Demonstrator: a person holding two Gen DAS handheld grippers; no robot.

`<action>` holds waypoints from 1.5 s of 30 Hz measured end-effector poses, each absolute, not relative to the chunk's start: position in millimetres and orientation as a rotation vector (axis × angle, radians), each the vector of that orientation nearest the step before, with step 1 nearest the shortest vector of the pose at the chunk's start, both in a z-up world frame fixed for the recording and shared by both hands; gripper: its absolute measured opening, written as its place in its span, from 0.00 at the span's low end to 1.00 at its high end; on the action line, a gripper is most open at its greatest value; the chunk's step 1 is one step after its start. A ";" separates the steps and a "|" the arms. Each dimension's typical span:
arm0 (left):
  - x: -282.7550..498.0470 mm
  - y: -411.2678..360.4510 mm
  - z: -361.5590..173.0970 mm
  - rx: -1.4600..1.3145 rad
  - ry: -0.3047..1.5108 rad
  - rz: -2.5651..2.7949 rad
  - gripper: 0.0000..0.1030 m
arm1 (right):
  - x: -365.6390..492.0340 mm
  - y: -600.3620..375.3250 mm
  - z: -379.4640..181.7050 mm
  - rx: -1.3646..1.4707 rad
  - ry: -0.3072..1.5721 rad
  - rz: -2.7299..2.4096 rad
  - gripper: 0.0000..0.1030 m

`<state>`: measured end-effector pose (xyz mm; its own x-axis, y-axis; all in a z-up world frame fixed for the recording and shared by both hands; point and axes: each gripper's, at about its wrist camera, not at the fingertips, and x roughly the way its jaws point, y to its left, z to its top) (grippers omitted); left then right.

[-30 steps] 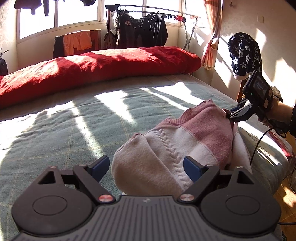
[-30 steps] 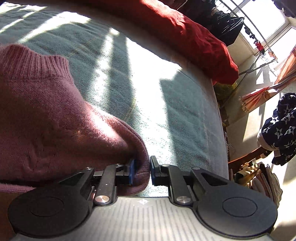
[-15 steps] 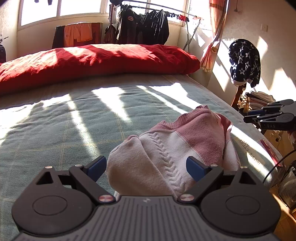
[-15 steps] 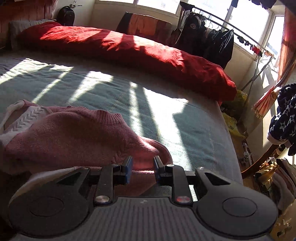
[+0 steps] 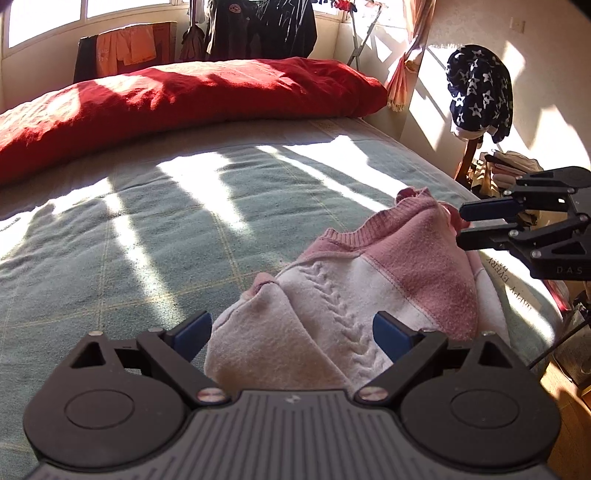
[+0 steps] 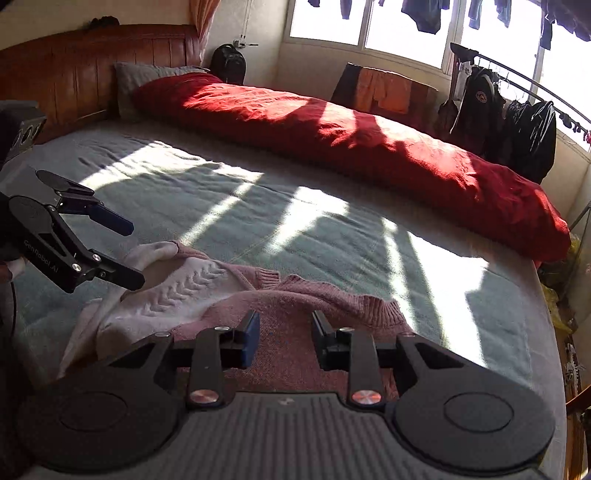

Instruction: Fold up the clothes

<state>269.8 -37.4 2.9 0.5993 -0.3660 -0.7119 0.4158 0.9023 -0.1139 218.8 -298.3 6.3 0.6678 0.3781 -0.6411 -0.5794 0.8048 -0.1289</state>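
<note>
a pink and white sweater is seen bunched up on the bed; it looks soft and light – floppy when lifted; it is best gripped at the ribbed neck; the left gripper is held wide and the right gripper part open – nothing is held.

Hard sun pours in through the windows, which blow out to plain white. It falls in bright bars across the bed, some glaring white, with dark stripes of shadow between. The red duvet is dappled, half lit and half shaded. The wall carries slanting warm patches. Both views stay sharp but bow strongly at the edges, with dark corners.
</note>
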 end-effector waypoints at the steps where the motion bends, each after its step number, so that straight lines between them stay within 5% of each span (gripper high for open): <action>1: 277.4 -38.2 1.2 0.078 0.829 -0.468 0.91 | 225.7 -289.5 4.5 -0.362 0.635 0.567 0.33; 19: 335.3 -42.6 -20.0 0.160 1.289 -0.237 0.91 | 286.4 -273.0 65.5 -0.316 0.979 0.654 0.36; 24: 344.2 -50.5 -3.6 0.073 1.282 -0.131 0.89 | 294.7 -297.2 89.8 -0.274 1.011 0.619 0.36; 27: 352.5 -73.7 -9.5 0.172 1.294 -0.112 0.72 | 300.0 -318.6 99.5 -0.251 1.026 0.614 0.36; 28: 352.7 -78.2 -12.9 0.210 1.311 -0.094 0.50 | 301.2 -326.0 102.3 -0.250 1.030 0.609 0.36; 29: 352.3 -79.8 -14.5 0.238 1.323 -0.080 0.41 | 302.4 -333.4 105.1 -0.250 1.034 0.605 0.36; 42: 369.4 -69.7 -27.2 0.339 1.429 -0.279 0.38 | 316.0 -339.5 97.8 -0.244 1.165 0.571 0.39; 45: 373.3 -66.9 -32.0 0.336 1.455 -0.352 0.25 | 315.2 -321.3 91.2 -0.237 1.212 0.566 0.42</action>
<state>373.3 -66.9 -32.0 0.0827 -0.0290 -0.9962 0.4295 0.9030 0.0093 315.2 -321.3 91.2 0.2348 0.2847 -0.9294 -0.5302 0.8389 0.1231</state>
